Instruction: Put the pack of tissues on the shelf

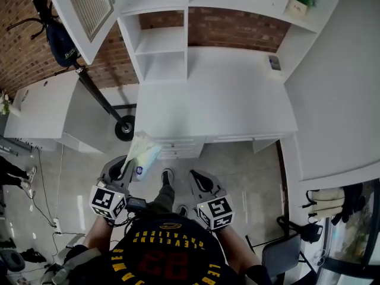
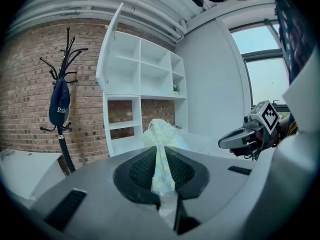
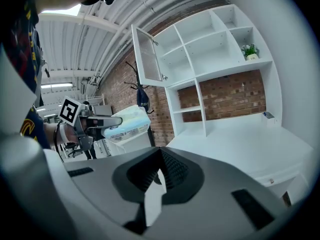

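Looking like an office or studio room. A white desk is running along a bare brick wall, with a white shelf unit sitting over it and a small potted plant in one cubby. A coat rack is standing by the wall, carrying a dark bag. Ceiling pipes are running exposed overhead, a big window is letting in daylight, and a dark chair is sitting on the grey floor.

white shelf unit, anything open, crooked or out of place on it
One thing: the white slatted cabinet door at the top left of the white shelf unit stands swung wide open. The shelves look straight and undamaged, and nothing is spilled.
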The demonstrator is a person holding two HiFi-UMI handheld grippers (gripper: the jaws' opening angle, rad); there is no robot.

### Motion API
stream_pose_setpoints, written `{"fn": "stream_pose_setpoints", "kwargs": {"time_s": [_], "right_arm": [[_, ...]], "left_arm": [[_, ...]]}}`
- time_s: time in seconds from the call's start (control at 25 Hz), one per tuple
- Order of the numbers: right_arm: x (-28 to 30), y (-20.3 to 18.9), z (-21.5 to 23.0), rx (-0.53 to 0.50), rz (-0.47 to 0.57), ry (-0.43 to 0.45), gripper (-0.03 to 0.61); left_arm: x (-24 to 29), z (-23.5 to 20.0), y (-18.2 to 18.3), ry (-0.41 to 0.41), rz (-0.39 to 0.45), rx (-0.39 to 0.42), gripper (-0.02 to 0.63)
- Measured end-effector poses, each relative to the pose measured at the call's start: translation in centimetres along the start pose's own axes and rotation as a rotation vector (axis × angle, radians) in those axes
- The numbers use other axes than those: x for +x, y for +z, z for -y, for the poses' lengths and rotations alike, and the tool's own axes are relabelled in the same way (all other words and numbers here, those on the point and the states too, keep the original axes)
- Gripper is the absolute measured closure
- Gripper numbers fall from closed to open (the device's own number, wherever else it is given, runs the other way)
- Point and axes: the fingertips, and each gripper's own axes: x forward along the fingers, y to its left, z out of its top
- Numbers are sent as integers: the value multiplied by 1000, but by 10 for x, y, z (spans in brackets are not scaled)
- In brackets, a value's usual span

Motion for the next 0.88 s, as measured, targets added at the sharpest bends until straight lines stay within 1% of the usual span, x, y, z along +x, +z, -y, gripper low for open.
{"fn": "stream_pose_setpoints", "kwargs": {"time_s": [0.36,0.6,0.88], "right_arm": [[61,15,45,3,-17,-35,586],[111,35,76,1,-35,-51,586],[161,54,116,31,-31,-81,586]], "left_arm": [[73,-49,5,-42,-2,-7,578],[125,-89,7,-53,-10,-21,580],[180,-127,16,-81,-32,29,580]]}}
